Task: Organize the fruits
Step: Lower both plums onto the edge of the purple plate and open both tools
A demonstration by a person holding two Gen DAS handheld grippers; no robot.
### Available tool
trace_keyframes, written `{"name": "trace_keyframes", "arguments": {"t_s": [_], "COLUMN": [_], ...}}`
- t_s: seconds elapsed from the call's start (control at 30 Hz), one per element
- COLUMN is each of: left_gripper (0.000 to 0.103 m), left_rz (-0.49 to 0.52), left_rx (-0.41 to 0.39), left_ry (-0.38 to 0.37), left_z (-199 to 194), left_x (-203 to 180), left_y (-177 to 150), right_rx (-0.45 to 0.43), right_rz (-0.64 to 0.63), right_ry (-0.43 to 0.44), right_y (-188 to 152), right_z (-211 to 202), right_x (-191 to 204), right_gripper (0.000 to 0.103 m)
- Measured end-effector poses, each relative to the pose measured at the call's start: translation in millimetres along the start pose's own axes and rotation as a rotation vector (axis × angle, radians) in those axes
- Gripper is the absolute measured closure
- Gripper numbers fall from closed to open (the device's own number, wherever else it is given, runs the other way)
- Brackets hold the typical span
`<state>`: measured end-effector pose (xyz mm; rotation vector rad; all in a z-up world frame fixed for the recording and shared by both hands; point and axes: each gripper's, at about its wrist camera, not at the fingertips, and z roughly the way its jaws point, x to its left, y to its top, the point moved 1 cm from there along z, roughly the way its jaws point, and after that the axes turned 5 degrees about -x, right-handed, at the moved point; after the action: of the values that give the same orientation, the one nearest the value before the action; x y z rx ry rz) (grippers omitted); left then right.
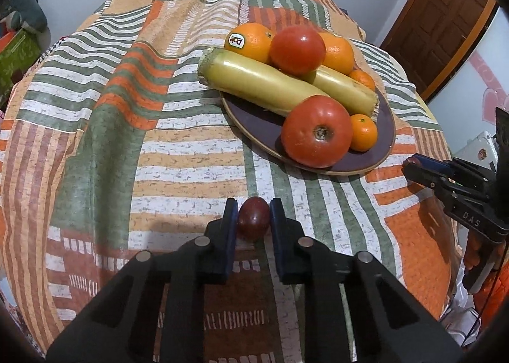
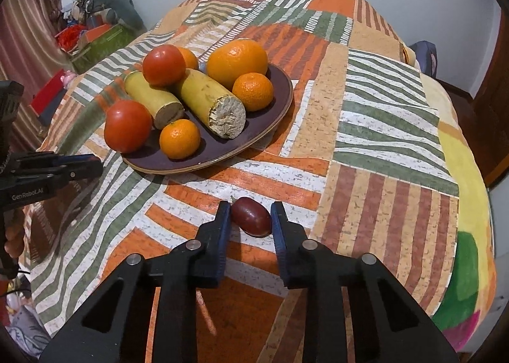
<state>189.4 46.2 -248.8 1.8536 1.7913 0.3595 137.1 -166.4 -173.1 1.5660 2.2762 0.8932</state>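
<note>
A dark plate (image 1: 264, 131) (image 2: 273, 102) holds two tomatoes (image 1: 316, 131) (image 2: 128, 125), oranges (image 1: 251, 38) (image 2: 237, 61), small mandarins (image 1: 362, 132) (image 2: 179, 139) and two yellow-green cut vegetables (image 1: 257, 83) (image 2: 206, 99). My left gripper (image 1: 253, 213) is shut on a small dark red fruit (image 1: 253, 218), held near the patterned cloth in front of the plate. My right gripper (image 2: 251, 215) is shut on another dark red fruit (image 2: 251, 215) to the right of the plate. Each gripper shows from the side in the other's view: right (image 1: 413, 167), left (image 2: 92, 166).
The striped patchwork cloth (image 1: 159, 140) (image 2: 381, 127) covers a round table. A wooden door (image 1: 445, 19) stands at the right. Boxes and clutter (image 2: 95, 32) lie on the floor at the far left.
</note>
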Motion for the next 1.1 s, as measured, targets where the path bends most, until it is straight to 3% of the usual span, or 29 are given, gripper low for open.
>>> {"name": "trace_keyframes", "arguments": {"t_s": [0.27,0.67,1.1], "left_gripper": [0.083,0.083,0.083], "left_rz": [0.02,0.05,0.039], "left_rx": [-0.05,-0.142,-0.11], "left_ry": [0.004,0.008,0.003], "left_z": [-17.1,-25.5,5.5], "left_x": [-5.1,-14.0,-1.8], "left_y": [8.9,47.7,65.1], "right_rx": [-0.031,-0.109,-0.065], "right_rz": [-0.008,-0.027,-0.022], "right_ry": [0.01,0.056,0.065], "right_y": [8.5,39.2,43.5], "right_z": [-9.3,-13.7,13.0], "right_x": [5.3,19.6,19.1], "right_gripper": [0.08,0.08,0.08]}}
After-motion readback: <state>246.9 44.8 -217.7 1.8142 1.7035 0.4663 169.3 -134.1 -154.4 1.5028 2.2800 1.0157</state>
